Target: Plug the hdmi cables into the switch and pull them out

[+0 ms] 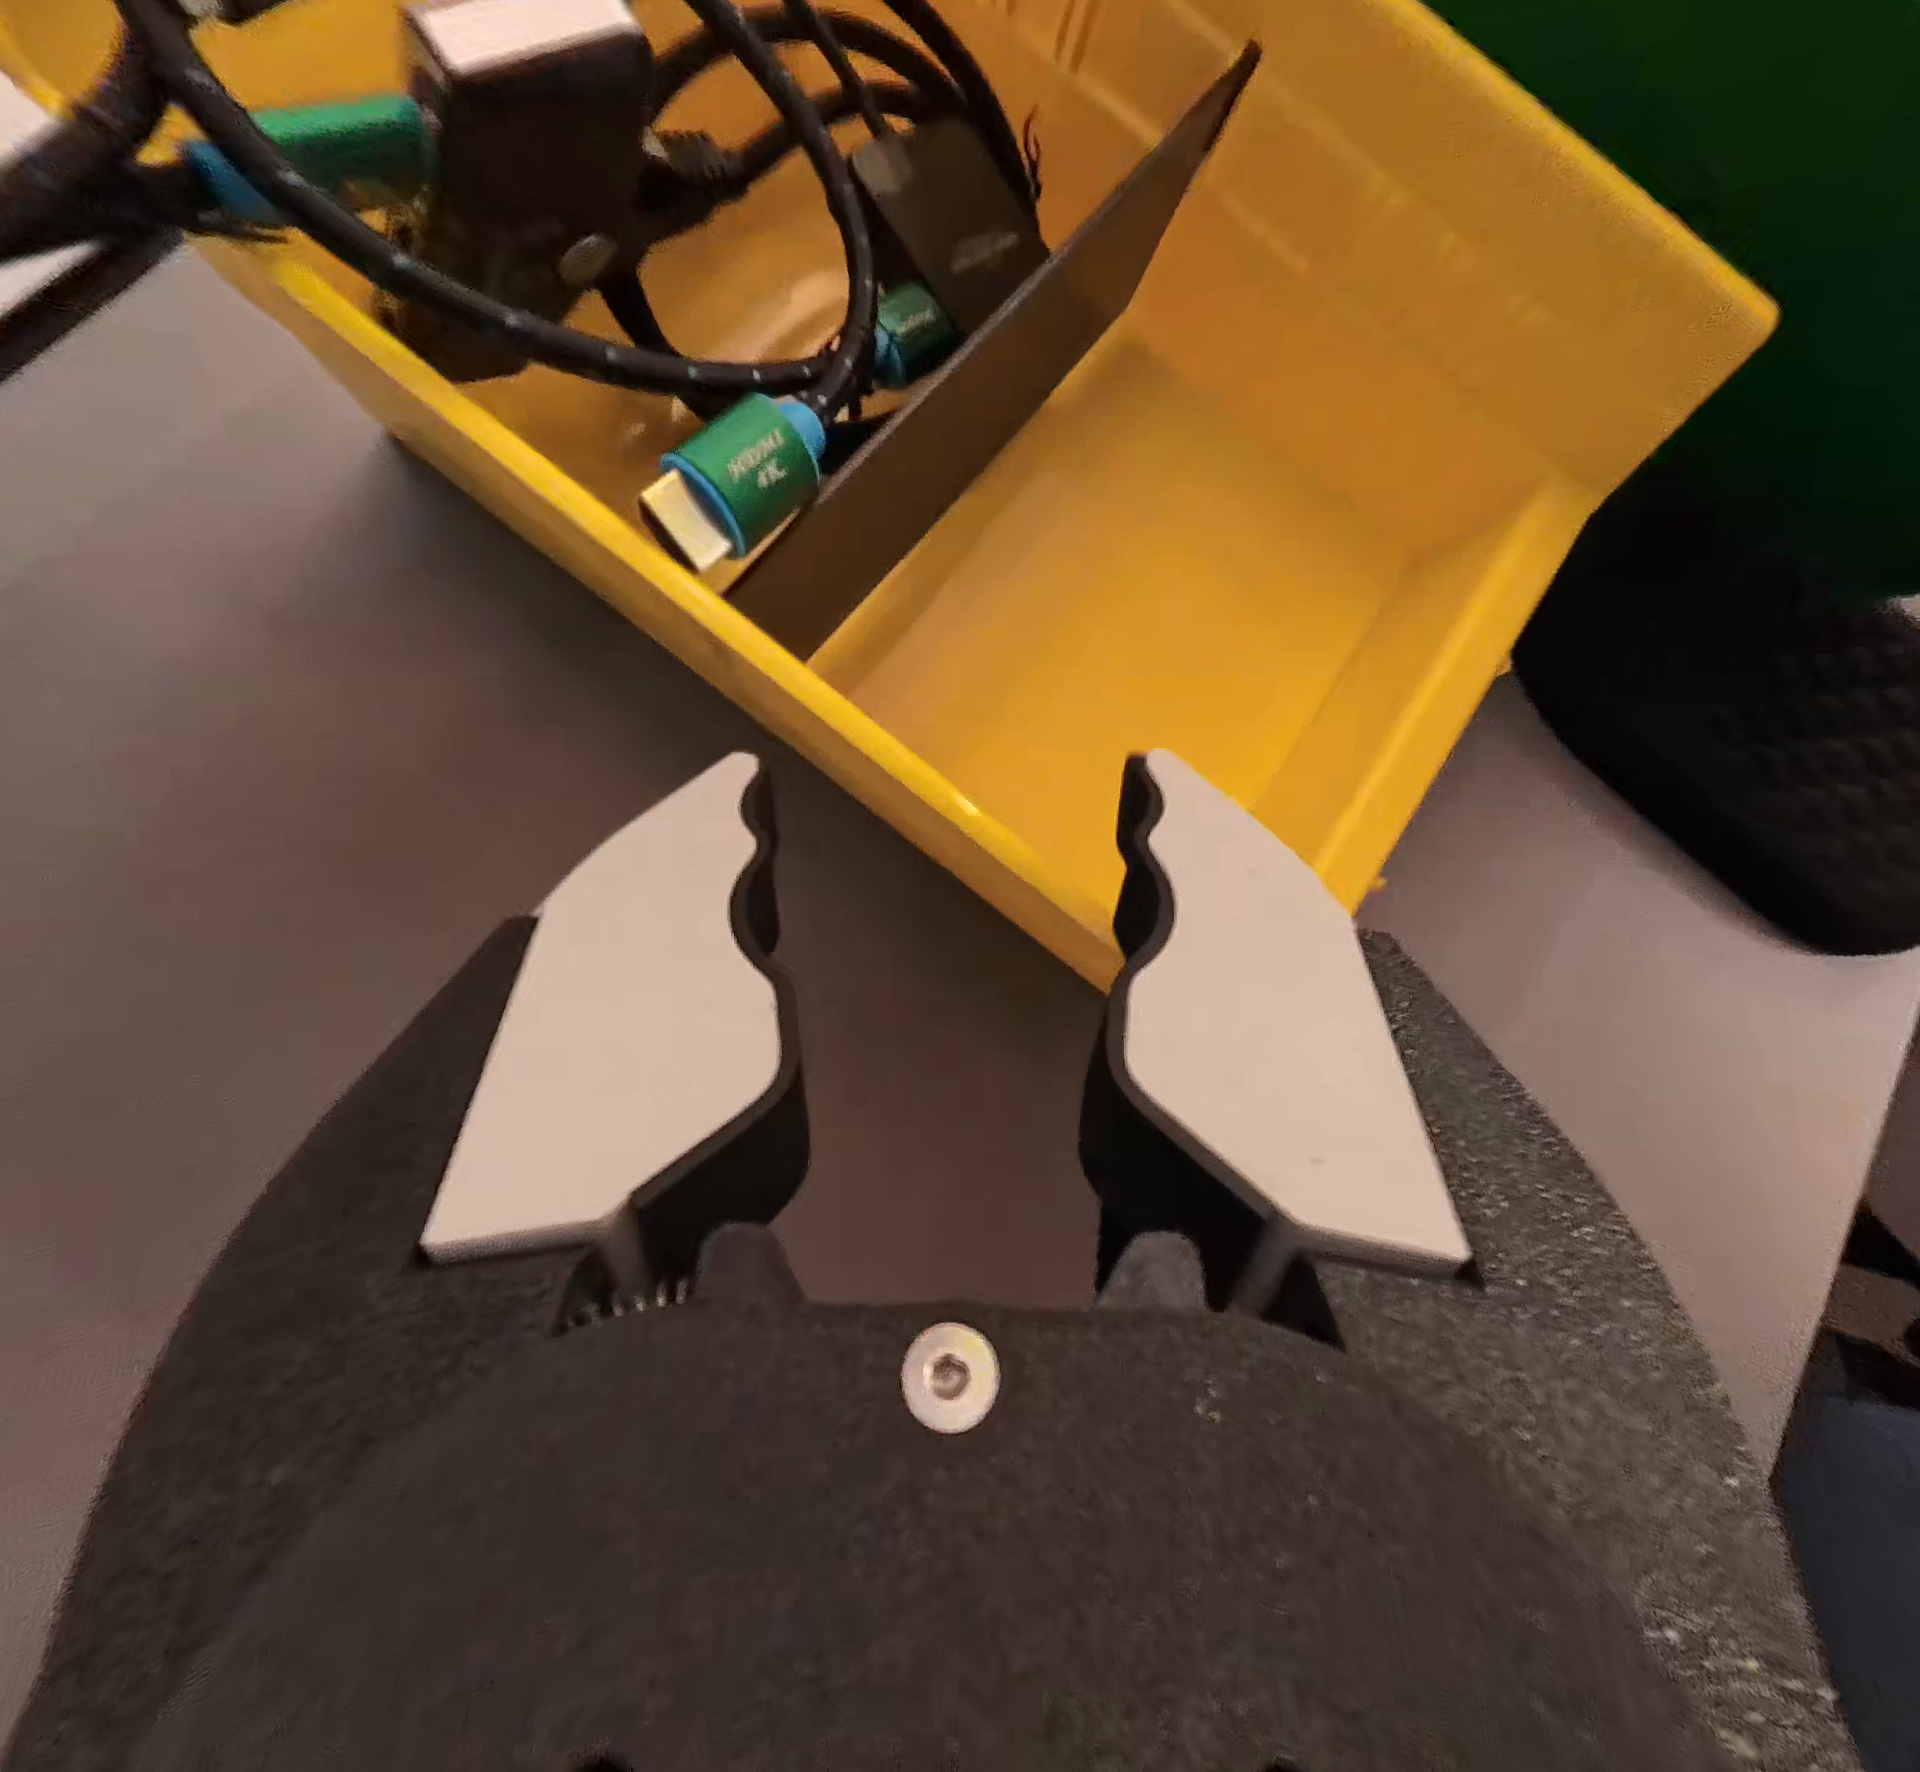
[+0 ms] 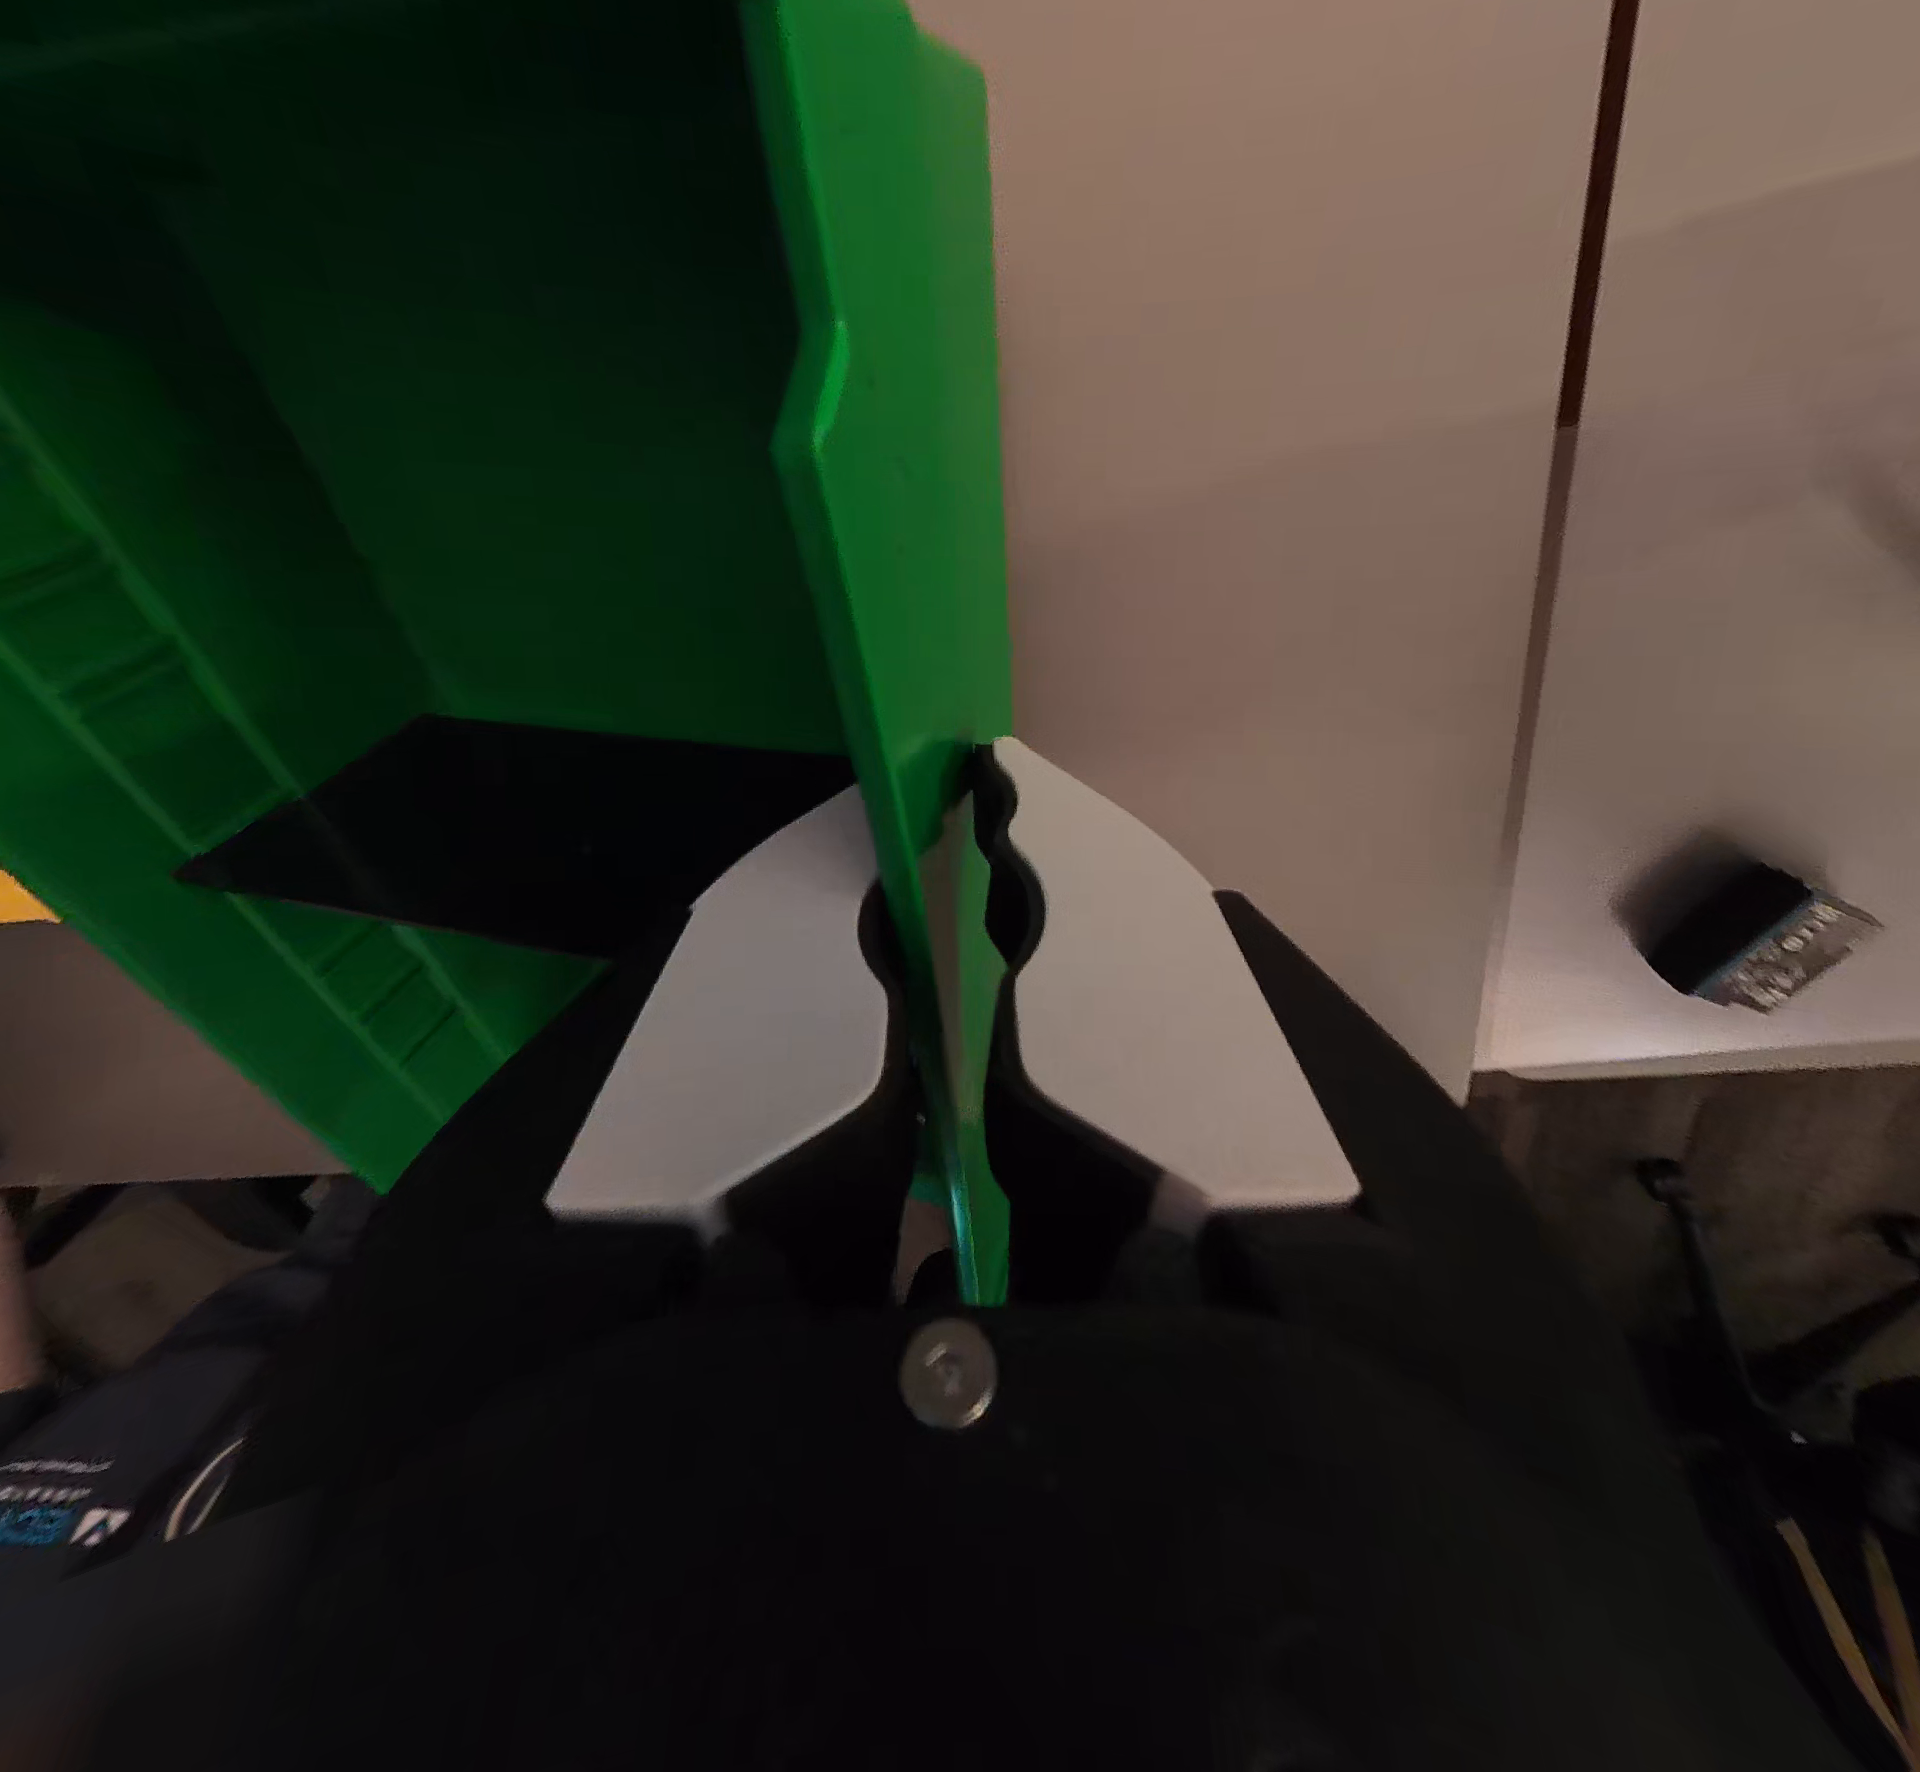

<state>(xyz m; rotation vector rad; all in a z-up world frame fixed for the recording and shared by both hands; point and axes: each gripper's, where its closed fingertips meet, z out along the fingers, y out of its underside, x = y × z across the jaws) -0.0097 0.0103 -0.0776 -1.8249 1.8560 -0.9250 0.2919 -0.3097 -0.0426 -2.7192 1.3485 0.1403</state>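
In the foreground of the left wrist view, the left gripper hovers over the grey table with its jaws spread and nothing between them, just short of the near wall of a yellow bin. Beyond that wall a dark divider splits the bin: the nearer compartment is bare, while the farther one holds the tangled HDMI cables, one green-shelled plug lying loose beside the divider, and the dark, box-shaped switch, blurred; whether any plug sits in it cannot be told. In the right wrist view, the right gripper has its jaws pressed onto the side wall of a green bin, which appears lifted and tilted; a black divider shows inside it. By this evidence the task proper looks unstarted: no cable is gripped, and all plugging and unplugging remains.
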